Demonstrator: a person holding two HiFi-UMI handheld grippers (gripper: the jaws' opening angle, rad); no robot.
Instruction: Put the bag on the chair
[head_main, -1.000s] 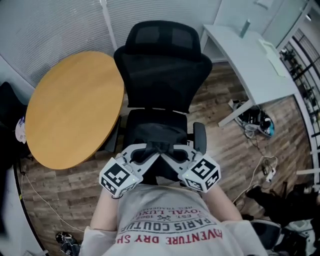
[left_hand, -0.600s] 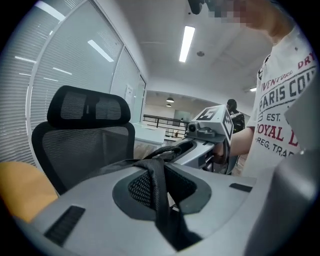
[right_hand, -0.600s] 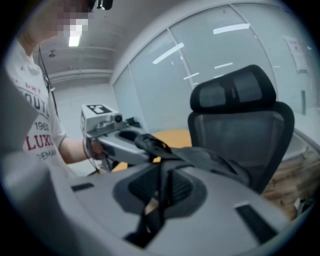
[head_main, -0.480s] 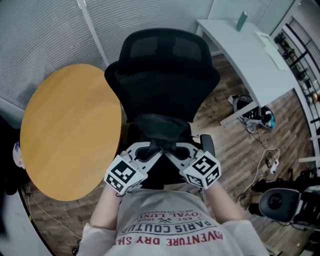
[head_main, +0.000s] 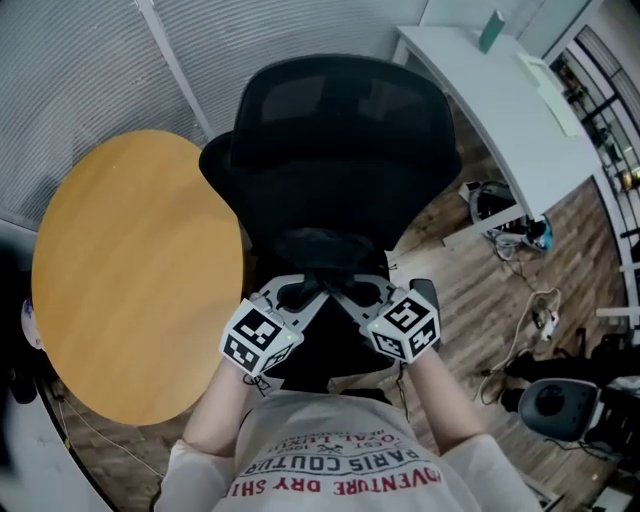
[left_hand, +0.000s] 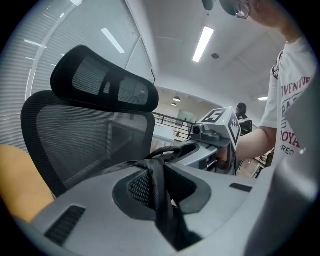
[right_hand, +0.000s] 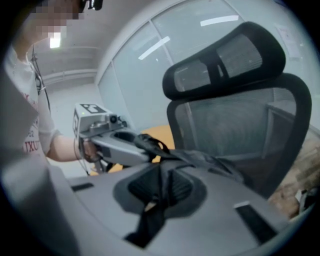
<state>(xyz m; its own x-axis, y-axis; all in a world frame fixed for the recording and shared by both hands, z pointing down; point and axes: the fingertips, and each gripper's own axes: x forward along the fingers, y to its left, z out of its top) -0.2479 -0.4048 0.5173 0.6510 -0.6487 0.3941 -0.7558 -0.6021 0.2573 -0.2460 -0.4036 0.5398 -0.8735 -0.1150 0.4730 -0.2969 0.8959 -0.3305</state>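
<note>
A black bag (head_main: 320, 252) hangs by its straps between my two grippers, over the seat of a black mesh office chair (head_main: 340, 150) and close to its backrest. My left gripper (head_main: 305, 292) is shut on a black bag strap (left_hand: 159, 192) that runs down between its jaws. My right gripper (head_main: 340, 290) is shut on the other strap (right_hand: 159, 195). The two grippers point towards each other, tips nearly touching. In the left gripper view the right gripper (left_hand: 216, 131) shows beyond the strap, beside the chair (left_hand: 85, 135). The seat under the bag is mostly hidden.
A round wooden table (head_main: 130, 270) stands just left of the chair. A white desk (head_main: 510, 100) is at the back right, with cables and gear (head_main: 510, 232) on the wooden floor beneath it. Another chair's base (head_main: 555, 405) is at the lower right. Window blinds lie behind.
Both grippers have carried the bag forward and lower, towards the chair's backrest. The chair now fills more of the head view.
</note>
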